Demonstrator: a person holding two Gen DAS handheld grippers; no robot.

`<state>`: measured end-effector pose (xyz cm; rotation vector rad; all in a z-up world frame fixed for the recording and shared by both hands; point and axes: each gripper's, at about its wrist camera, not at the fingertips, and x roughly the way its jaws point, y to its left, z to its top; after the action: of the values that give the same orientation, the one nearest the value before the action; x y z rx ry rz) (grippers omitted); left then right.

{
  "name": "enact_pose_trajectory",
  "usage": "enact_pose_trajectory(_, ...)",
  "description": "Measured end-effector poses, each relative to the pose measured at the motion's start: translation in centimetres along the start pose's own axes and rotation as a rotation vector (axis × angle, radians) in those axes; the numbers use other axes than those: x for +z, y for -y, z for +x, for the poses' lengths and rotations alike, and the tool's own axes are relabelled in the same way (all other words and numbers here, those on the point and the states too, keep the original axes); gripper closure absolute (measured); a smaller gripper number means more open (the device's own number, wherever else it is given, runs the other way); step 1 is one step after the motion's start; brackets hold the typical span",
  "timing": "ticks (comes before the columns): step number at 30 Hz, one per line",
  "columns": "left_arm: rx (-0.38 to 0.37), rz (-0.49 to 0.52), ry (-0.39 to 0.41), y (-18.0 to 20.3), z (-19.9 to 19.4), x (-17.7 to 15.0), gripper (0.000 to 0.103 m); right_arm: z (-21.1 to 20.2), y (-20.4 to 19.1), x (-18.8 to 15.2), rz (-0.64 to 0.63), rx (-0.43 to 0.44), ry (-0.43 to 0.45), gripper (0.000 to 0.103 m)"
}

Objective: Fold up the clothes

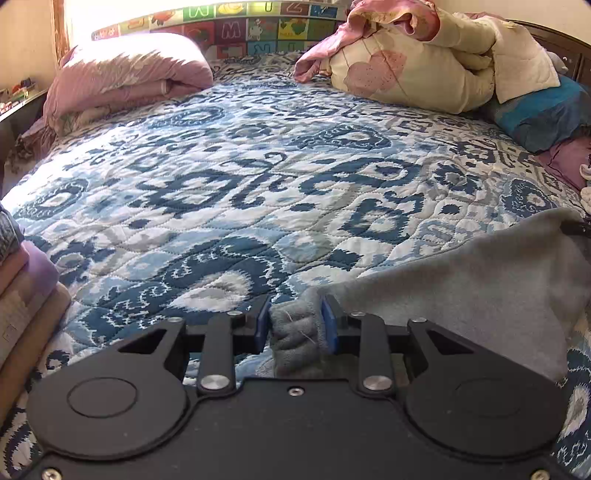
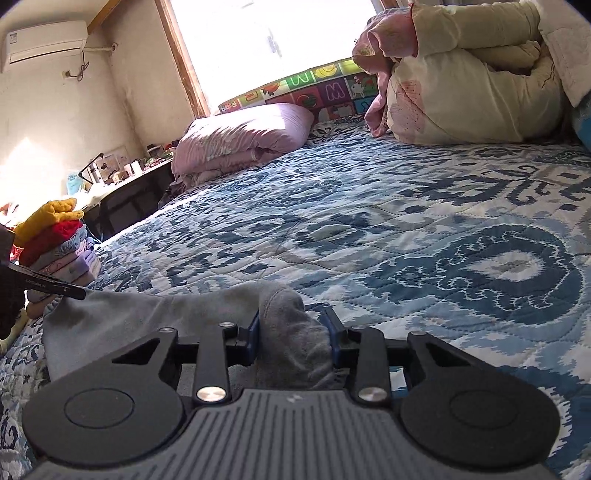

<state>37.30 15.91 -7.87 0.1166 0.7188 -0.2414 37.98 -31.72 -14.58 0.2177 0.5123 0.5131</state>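
The left tongs [image 1: 295, 325] are clenched on a bunched corner of the grey garment [image 1: 480, 291], and the right tongs [image 2: 291, 332] grip another bunched corner of the same cloth [image 2: 147, 314]; the fabric stretches between the two pairs, low over the bed [image 1: 258, 166] with its blue-and-white quilted cover. Ahead of both tongs the quilt lies open, with nothing on it until the far edge. There, ahead and to the left, sits a folded pink quilt [image 1: 125, 77], and ahead to the right a heap of cream and pink bedding [image 1: 424, 62] (a blue pillow [image 1: 543, 114] is tucked under its right side). A colourful alphabet mat [image 1: 240, 26] stands along the far edge. Left of the left tongs, a stack of folded clothes [image 2: 59, 240] rests on the bed's near corner, topped with yellow and red pieces. Beyond it, a cluttered desk [image 2: 122, 181] stands beside the bed.
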Motion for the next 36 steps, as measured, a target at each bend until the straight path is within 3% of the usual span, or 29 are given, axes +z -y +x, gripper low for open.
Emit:
enact_pose_trajectory(10,0.048,0.155,0.234,3.1,-7.9,-3.1,0.076,-5.3,-1.5,-0.2,-0.085,0.063,0.153,0.069)
enact_pose_trajectory(12,0.053,0.170,0.282,3.4,-9.8,-4.2,0.076,-6.8,-1.6,-0.9,-0.081,0.077,0.166,0.069)
enact_pose_trajectory(17,0.094,0.338,0.404,6.2,-15.0,-8.7,0.076,-10.8,-2.1,-3.4,-0.104,0.087,0.147,0.070)
enact_pose_trajectory(22,0.091,0.520,0.407,9.6,-17.8,-16.0,0.072,-14.5,-3.1,-6.6,-0.188,0.047,0.051,0.070)
enact_pose_trajectory(24,0.081,0.614,0.336,10.9,-18.1,-19.7,0.066,-16.0,-3.5,-7.9,-0.222,0.031,0.013,0.070)
enact_pose_trajectory(26,0.057,0.627,0.262,11.2,-18.4,-22.2,0.062,-17.3,-4.0,-9.2,-0.258,0.012,-0.032,0.070)
enact_pose_trajectory(28,0.025,0.563,0.218,10.9,-19.2,-23.8,0.056,-17.8,-5.4,-10.8,-0.272,-0.013,-0.092,0.070)
enact_pose_trajectory(30,0.018,0.414,0.204,10.0,-20.4,-24.0,0.056,-19.3,-5.4,-11.6,-0.243,-0.012,-0.107,0.070)
enact_pose_trajectory(32,0.007,0.184,0.207,8.4,-21.6,-23.6,0.053,-21.0,-5.2,-11.9,-0.164,0.009,-0.092,0.062)
enact_pose_trajectory(34,-0.028,-0.060,0.199,7.4,-22.4,-23.4,0.042,-22.4,-4.5,-11.9,-0.056,0.033,-0.059,0.043)
enact_pose_trajectory(36,-0.073,-0.327,0.162,5.6,-22.1,-22.7,0.038,-23.0,-3.8,-11.7,0.048,0.048,-0.014,0.039)
